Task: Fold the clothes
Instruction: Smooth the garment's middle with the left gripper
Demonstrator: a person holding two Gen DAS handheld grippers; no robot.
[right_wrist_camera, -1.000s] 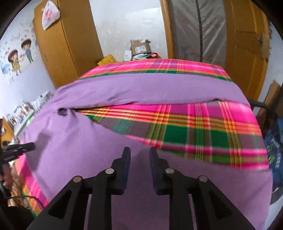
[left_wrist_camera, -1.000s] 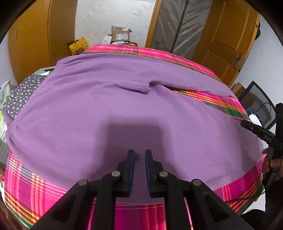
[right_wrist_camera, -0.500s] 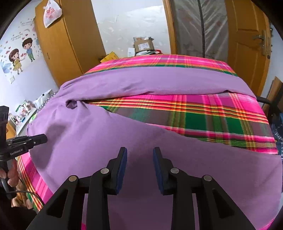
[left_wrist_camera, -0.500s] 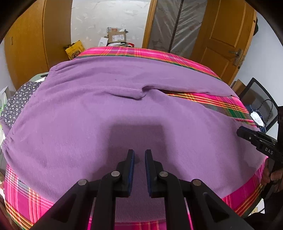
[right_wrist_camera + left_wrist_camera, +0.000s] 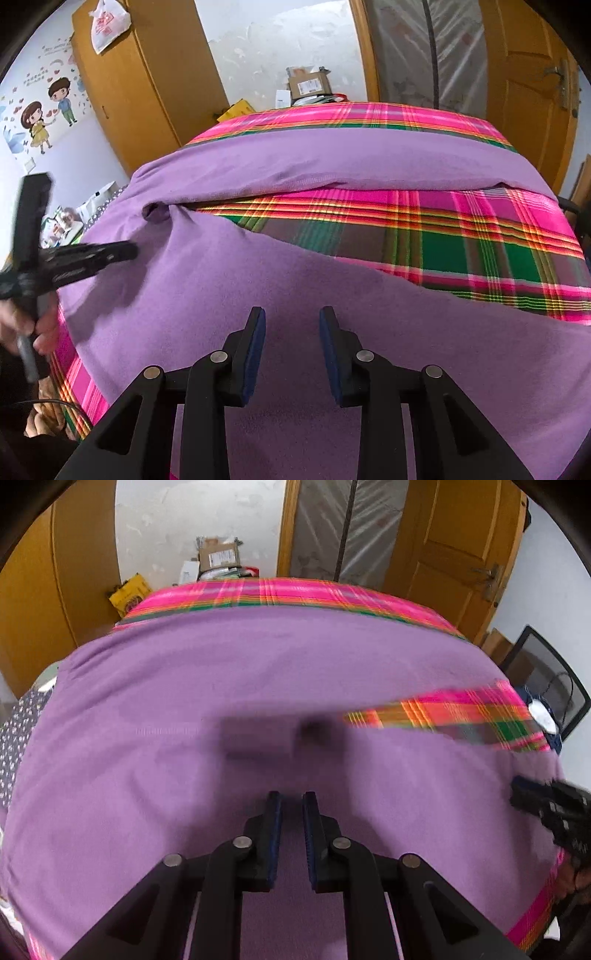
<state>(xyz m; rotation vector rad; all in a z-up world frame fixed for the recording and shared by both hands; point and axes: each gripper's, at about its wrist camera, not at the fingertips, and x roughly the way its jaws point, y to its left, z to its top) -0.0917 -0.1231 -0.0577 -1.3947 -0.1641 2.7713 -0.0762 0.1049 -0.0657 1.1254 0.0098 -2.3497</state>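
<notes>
Because the purple garment (image 5: pixel 229 280) lies spread flat over the plaid cloth (image 5: pixel 461 243), filling the middle and lower part of both views, I judge it is laid out this way so its edges can be reached for a first fold. I see 1 garment only, and it looks like fleece, soft and likely to drag with whatever pinches it. One long part runs across the upper middle of the right wrist view, and a wedge of plaid shows between it and the main body, so I take that strip for a sleeve or leg, though I cannot tell which.

I hold the left gripper (image 5: pixel 291 803) low over the near part of the fabric at bottom centre, its jaws narrow with only a slim gap and nothing between them. I hold the right gripper (image 5: pixel 291 319) at bottom centre of its own view, jaws noticeably wider and likewise empty, which I read as readiness to take an edge. That makes 2 grippers, each with 2 blue-padded fingers (image 5: pixel 255 354), neither gripping cloth.

Further out, I count 1 cardboard box (image 5: pixel 310 83) at top centre, 1 plastic bag (image 5: pixel 109 22) hanging at upper left on the wardrobe (image 5: pixel 147 96), and 1 door (image 5: pixel 454 554) at upper right.
</notes>
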